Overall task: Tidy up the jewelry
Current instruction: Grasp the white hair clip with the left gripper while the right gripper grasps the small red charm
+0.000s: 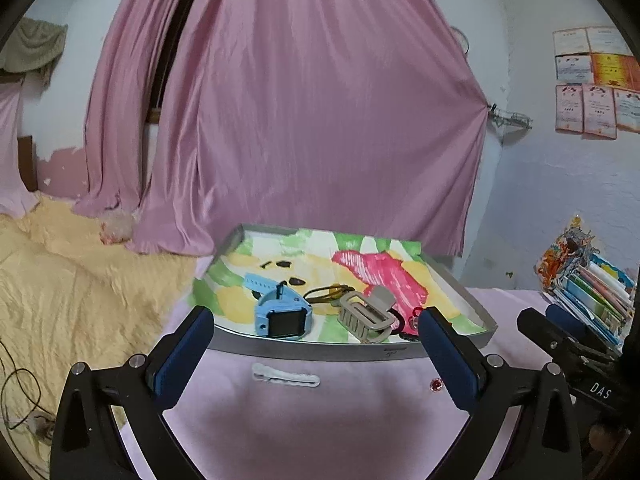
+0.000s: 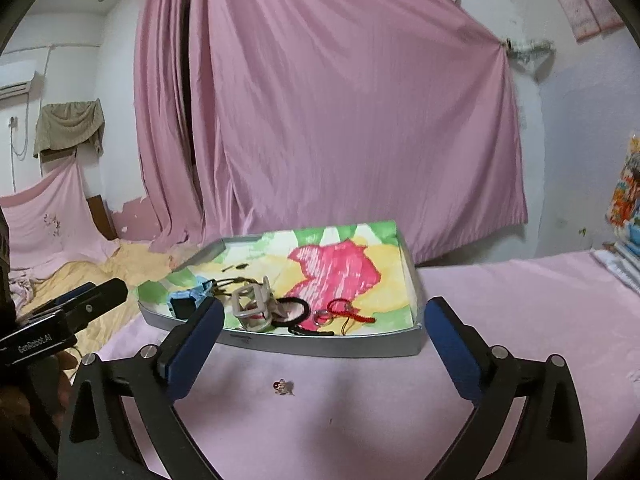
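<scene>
Tray (image 1: 320, 350) on pink table gathers watch (image 1: 282, 316), hair claw (image 1: 362, 316), red cord (image 2: 352, 312). White clip (image 1: 286, 376), small red charm (image 2: 283, 387) lie outside, just before tray. Left gripper (image 1: 316, 336), right gripper (image 2: 324, 332): fingers spread, empty, facing strays for pickup.

Matt metal tray (image 2: 320, 346), glossy curtain (image 2: 340, 120)

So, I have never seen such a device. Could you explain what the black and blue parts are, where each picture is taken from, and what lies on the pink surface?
A person holds two handheld grippers, each with a camera looking forward along its blue-padded jaws. One picture comes from the left gripper, the other from the right gripper. Both are open and hold nothing. On the pink cloth stands a shallow tray holding a blue smartwatch, a beige hair claw, a black hair tie and a red cord. Outside the tray lie a white hair clip and a small red earring.
</scene>
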A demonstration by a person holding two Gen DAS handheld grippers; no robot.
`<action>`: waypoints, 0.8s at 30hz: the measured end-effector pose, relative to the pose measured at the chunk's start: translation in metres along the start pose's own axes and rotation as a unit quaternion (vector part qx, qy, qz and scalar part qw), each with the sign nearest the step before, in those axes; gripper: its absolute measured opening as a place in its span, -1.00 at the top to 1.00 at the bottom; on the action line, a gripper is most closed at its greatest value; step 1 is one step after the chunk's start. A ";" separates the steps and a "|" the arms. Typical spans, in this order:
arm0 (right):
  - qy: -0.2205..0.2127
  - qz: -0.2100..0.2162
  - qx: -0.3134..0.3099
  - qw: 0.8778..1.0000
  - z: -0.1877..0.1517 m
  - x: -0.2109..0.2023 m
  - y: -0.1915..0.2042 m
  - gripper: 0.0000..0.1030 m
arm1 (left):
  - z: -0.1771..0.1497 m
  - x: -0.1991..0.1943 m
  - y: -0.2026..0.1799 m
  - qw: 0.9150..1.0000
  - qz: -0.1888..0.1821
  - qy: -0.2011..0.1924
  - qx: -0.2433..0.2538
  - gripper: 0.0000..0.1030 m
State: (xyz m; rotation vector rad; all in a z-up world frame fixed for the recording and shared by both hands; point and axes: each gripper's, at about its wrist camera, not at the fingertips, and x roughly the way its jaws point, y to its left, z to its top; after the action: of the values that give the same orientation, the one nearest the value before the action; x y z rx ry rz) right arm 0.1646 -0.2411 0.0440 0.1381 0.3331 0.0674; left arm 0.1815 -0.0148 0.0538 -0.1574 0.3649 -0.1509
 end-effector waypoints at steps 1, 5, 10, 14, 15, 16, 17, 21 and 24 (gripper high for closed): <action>-0.007 -0.001 -0.004 1.000 0.000 -0.004 0.002 -0.92 | -0.001 -0.005 0.001 1.000 0.001 -0.007 0.002 -0.99; -0.029 0.003 -0.015 0.999 -0.003 -0.021 0.009 -0.92 | -0.005 -0.021 0.006 1.000 0.008 -0.027 0.005 -0.99; -0.043 0.007 -0.026 0.999 -0.010 -0.033 0.017 -0.94 | -0.013 -0.036 0.012 0.999 0.014 -0.040 0.005 -0.99; -0.044 0.006 -0.030 0.999 -0.013 -0.039 0.021 -0.94 | -0.020 -0.046 0.017 0.999 0.021 -0.047 0.007 -0.99; -0.044 0.007 -0.030 0.999 -0.015 -0.040 0.022 -0.94 | -0.022 -0.047 0.018 0.999 0.021 -0.047 0.008 -0.99; -0.044 0.007 -0.030 0.999 -0.016 -0.041 0.023 -0.94 | -0.023 -0.049 0.018 0.999 0.022 -0.047 0.008 -0.99; -0.043 0.007 -0.031 0.999 -0.017 -0.042 0.024 -0.94 | -0.025 -0.050 0.019 0.999 0.023 -0.046 0.009 -0.99; -0.037 0.008 -0.038 0.999 -0.020 -0.043 0.028 -0.94 | -0.028 -0.052 0.021 0.999 0.027 -0.044 0.013 -0.99; -0.028 0.008 -0.043 0.999 -0.023 -0.039 0.030 -0.94 | -0.030 -0.050 0.022 0.999 0.030 -0.036 0.017 -0.99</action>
State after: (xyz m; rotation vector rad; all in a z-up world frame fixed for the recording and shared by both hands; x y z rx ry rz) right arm 0.1189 -0.2126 0.0398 0.0581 0.2732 0.0934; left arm 0.1275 0.0120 0.0395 -0.1187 0.2948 -0.0920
